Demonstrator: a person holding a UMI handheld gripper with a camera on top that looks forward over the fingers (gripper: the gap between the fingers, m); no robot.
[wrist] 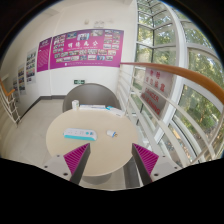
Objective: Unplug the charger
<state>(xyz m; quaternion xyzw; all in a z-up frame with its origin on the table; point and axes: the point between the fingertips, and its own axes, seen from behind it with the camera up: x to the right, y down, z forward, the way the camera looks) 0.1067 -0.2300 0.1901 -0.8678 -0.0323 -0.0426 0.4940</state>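
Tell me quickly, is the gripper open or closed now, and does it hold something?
Gripper: open, holding nothing; the round table lies beyond it.

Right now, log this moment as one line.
tongs: open, empty | round table: ahead | flat blue-white item, small white object: on it | charger: not discernible
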